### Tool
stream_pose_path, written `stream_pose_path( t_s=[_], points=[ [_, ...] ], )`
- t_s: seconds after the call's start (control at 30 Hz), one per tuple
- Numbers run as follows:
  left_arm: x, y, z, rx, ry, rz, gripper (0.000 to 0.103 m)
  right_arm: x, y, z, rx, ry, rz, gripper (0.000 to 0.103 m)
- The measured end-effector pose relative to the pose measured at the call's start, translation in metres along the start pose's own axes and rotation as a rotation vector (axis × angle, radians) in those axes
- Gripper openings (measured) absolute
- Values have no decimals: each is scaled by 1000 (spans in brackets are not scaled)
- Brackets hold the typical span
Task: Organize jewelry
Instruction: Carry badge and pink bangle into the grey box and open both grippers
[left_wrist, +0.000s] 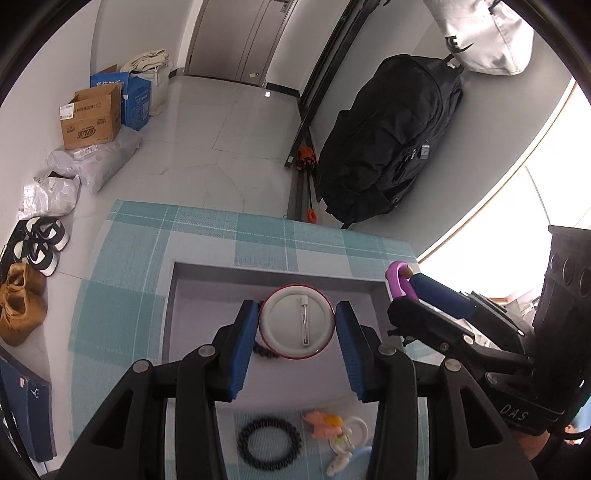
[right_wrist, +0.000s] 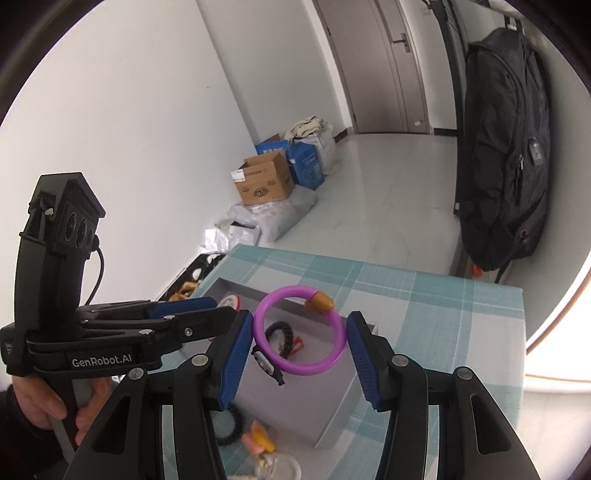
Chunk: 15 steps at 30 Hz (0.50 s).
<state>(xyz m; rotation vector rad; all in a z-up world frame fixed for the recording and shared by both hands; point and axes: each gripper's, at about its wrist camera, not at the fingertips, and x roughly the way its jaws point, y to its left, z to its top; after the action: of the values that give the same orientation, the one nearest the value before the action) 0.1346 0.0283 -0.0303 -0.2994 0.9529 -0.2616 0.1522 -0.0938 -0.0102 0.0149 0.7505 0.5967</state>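
Observation:
My left gripper (left_wrist: 297, 326) is shut on a round white pin badge (left_wrist: 284, 332) with a red rim, its clasp side facing me, above the grey tray (left_wrist: 207, 314). A dark beaded bracelet (left_wrist: 265, 353) peeks out under the badge. My right gripper (right_wrist: 300, 334) is shut on a purple ring (right_wrist: 306, 370) with an orange cap, over the same tray (right_wrist: 325, 398). In the tray lie a black braided bracelet (right_wrist: 281, 332) and a small black-and-white piece (right_wrist: 267, 363). The left wrist view shows the right gripper (left_wrist: 404, 291) and ring (left_wrist: 399, 280) at the tray's right corner.
The tray sits on a teal plaid cloth (left_wrist: 129, 295). On the cloth in front of it lie a black spiral hair tie (left_wrist: 269, 458), a pink and yellow clip (left_wrist: 325, 424) and a white ring (left_wrist: 360, 428). Boxes (left_wrist: 92, 118), shoes (left_wrist: 40, 247) and a black backpack (left_wrist: 391, 147) stand beyond.

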Motion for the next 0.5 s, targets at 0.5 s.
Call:
stream_pose_path(
  t_s=[0.5],
  points=[
    [20, 0, 4, 29, 41, 15, 38, 19, -11, 1, 7, 39, 34, 51]
  ],
)
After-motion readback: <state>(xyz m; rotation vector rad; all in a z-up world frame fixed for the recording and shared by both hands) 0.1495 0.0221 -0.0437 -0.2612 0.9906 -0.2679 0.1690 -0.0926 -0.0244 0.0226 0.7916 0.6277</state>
